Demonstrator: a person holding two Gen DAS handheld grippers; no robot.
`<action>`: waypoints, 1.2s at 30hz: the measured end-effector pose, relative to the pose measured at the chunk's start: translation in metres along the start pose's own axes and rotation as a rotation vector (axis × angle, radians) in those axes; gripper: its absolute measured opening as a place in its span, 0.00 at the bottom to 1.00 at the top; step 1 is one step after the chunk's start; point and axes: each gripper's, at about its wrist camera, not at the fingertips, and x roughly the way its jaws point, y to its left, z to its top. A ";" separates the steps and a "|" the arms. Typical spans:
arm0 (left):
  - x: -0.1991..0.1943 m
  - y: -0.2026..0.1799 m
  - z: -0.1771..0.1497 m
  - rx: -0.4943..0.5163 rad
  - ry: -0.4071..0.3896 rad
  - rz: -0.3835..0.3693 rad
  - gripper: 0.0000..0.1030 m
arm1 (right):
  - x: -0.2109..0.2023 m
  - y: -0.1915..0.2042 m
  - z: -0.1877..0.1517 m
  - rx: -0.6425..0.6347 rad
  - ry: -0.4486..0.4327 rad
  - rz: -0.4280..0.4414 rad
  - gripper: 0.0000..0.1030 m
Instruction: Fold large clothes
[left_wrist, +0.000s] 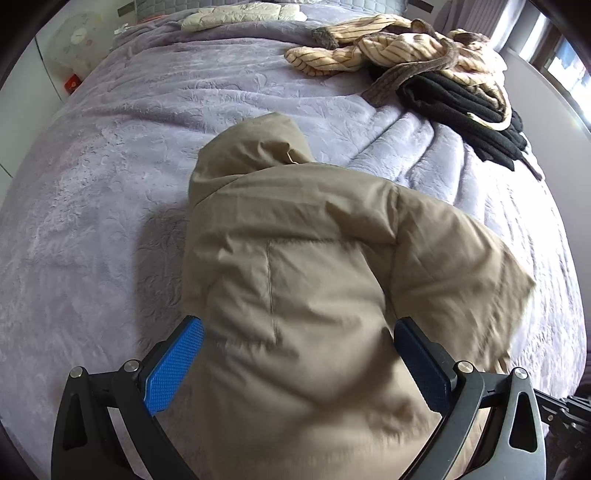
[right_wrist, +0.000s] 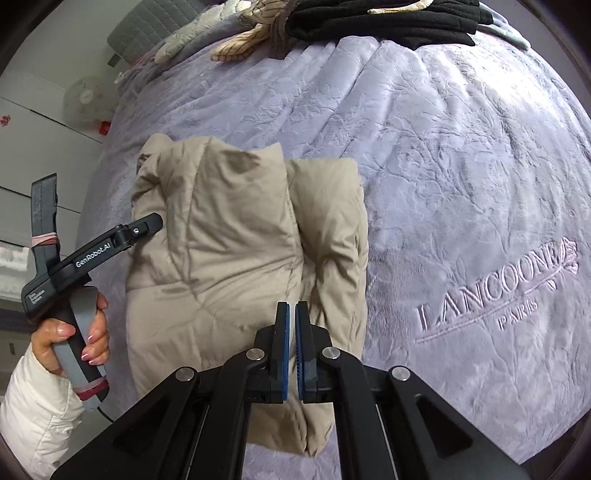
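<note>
While the jacket lies near the front edge of the bed, already doubled lengthwise into a narrow tan bundle with its hood pointing to the far end, you have your left gripper spread wide over the near part of it, one blue pad on each side of the padded body, holding nothing. That stance reads as lining up to press or catch the bulk, though the pads look apart from the cloth. Your right gripper is pinched narrow above the seam where the sleeve lies folded in along the right side; whether any cloth sits between its pads you cannot tell from here. Your hand holds the left tool off the jacket's left edge. The striped top and black clothes lie well apart at the far right, leaving you bare blanket for the next fold. Puffy fill will likely spring back, so press firmly.
</note>
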 end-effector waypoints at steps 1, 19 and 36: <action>-0.007 0.001 -0.005 0.006 0.001 0.000 1.00 | -0.003 0.003 -0.005 -0.001 0.002 -0.003 0.03; -0.115 0.022 -0.103 -0.061 0.000 -0.048 1.00 | -0.028 0.040 -0.037 -0.050 0.010 -0.040 0.04; -0.186 0.019 -0.113 -0.097 -0.159 0.090 1.00 | -0.098 0.094 -0.041 -0.184 -0.259 -0.173 1.00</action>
